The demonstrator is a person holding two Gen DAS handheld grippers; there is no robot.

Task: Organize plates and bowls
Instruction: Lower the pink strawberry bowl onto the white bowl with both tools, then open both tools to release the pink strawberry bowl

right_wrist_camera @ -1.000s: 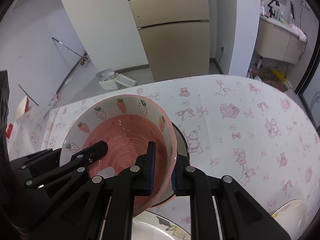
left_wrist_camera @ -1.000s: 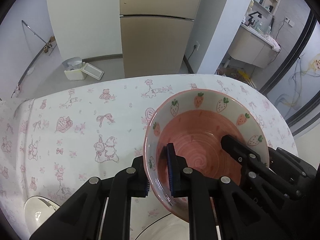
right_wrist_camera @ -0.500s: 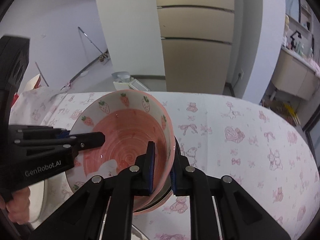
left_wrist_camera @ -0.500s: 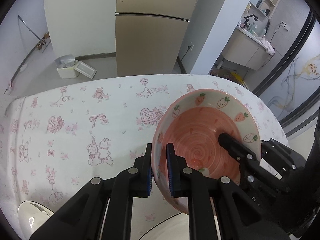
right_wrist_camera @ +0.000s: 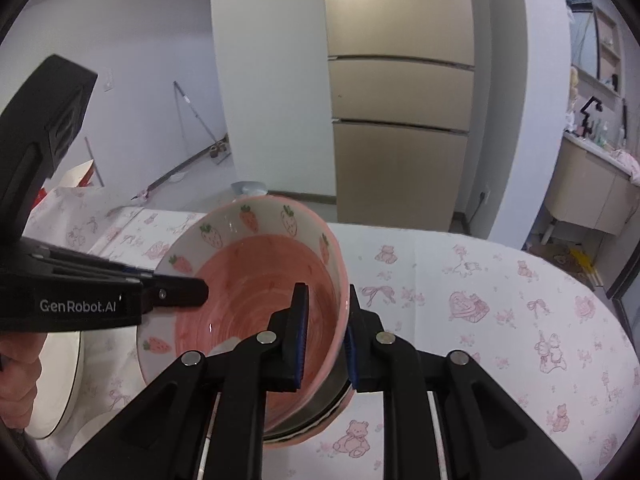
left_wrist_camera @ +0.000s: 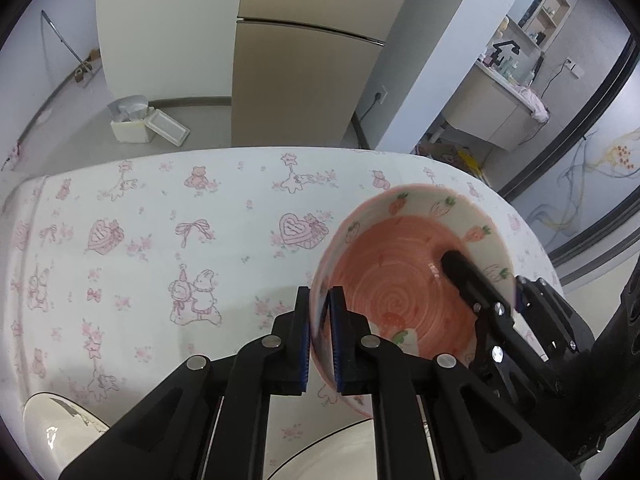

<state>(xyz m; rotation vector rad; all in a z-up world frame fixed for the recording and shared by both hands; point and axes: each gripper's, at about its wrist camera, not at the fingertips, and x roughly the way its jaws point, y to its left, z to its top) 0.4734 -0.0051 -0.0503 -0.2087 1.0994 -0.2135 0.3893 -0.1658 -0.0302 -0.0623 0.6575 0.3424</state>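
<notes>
strawberry bowl (left_wrist_camera: 404, 292) rose higher above white plate (left_wrist_camera: 352, 452) | left gripper (left_wrist_camera: 320, 340), right gripper (right_wrist_camera: 324, 336) each clamped its rim | stacking pending

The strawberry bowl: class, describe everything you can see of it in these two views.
The strawberry bowl looks like glazed ceramic: pink spiral inside, a white band with strawberries below a pink rim. It is tilted and held above the patterned tablecloth. The left gripper pinches one side of the rim, the right gripper the opposite side, each with one finger inside and one outside. In the right view a dark base ring shows underneath.
</notes>
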